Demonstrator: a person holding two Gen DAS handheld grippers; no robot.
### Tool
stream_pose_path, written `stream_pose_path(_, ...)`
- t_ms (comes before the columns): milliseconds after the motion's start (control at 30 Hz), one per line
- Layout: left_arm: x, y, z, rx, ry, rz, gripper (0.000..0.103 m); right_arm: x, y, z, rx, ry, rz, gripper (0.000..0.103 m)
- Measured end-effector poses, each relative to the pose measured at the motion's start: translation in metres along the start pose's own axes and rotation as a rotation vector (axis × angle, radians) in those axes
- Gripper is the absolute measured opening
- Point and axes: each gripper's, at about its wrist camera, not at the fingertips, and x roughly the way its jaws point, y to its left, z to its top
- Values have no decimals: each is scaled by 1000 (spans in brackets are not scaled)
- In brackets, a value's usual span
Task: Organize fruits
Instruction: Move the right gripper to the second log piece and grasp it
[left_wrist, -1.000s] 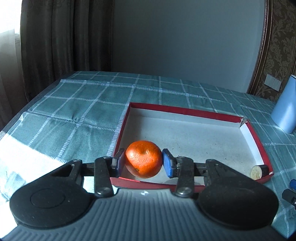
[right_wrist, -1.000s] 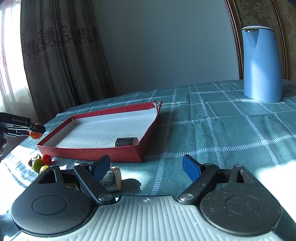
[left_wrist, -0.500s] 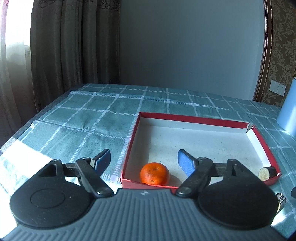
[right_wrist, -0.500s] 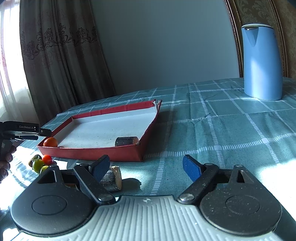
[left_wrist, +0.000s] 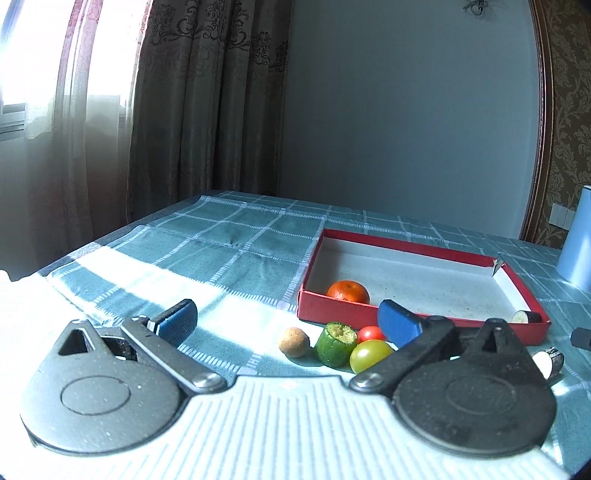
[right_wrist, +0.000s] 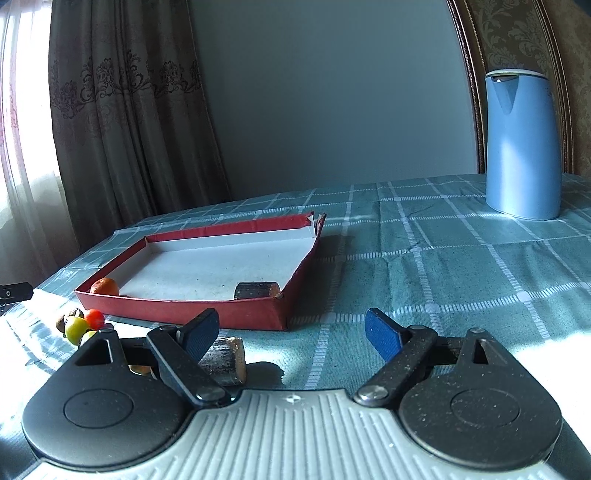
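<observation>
No legible text, label, brand or number in either view. The red box, blue kettle and checked cloth carry no readable markings.

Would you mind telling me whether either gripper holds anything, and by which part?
Nothing is held: the left gripper is opening with nothing between its jaws, and the right gripper is open.

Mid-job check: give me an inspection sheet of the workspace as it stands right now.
Surface: teal checked tablecloth, sunlit near edge.
Job's things: orange and a dark cut piece inside red tray; brown ball, green cut piece, red tomato, yellow-green fruit and a cut chunk outside.
Clutter: blue kettle.
Grippers: left tool opening, nothing between; right tool open, empty.
Cables: nothing seen.
Surroundings: curtains, wall.
</observation>
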Motion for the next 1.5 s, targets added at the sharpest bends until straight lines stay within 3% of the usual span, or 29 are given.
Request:
stream_pose_path(133, 5, -13, -14, 68, 9, 36, 103, 2, 18, -2, -82, 37, 12, 86)
stream_pose_path(300, 5, -20, -18, 118, 1, 23, 103, 7, 32, -4, -128, 59, -11, 86)
stream_pose_path(700, 9, -13, -19, 81, 41, -7, 103, 21, 49, -4, -183, 106, -35, 86)
stream_pose_path(767, 9, -13, -19, 81, 42, -8, 103, 23, 49, -4, -187, 116, -41, 81)
stream_pose_path(900, 9, -14, -19, 82, 45, -8, 103, 29, 47, -4, -175, 154, -31, 59)
stream_pose_path(1067, 10, -14, -19, 84, 52, -7, 103, 33, 47, -5, -174, 177, -29, 58)
stream_pose_path(1133, 10, -13, -19, 85, 54, -8, 103, 34, 46, -5, -168, 184, -20, 52)
stream_pose_path(1167, 11, -13, -19, 84, 55, -9, 103, 34, 46, -5, -167, 186, -9, 47)
stream_pose_path(1200, 11, -13, -19, 84, 56, -8, 103, 34, 46, -5, -164, 191, 7, 29)
stream_pose_path(1367, 12, -13, -19, 81, 58, -10, 103, 30, 50, -7, -175, 171, 17, 28)
stream_pose_path(1500, 12, -13, -19, 84, 59, -9, 103, 20, 49, 5, -153, 104, 50, 28)
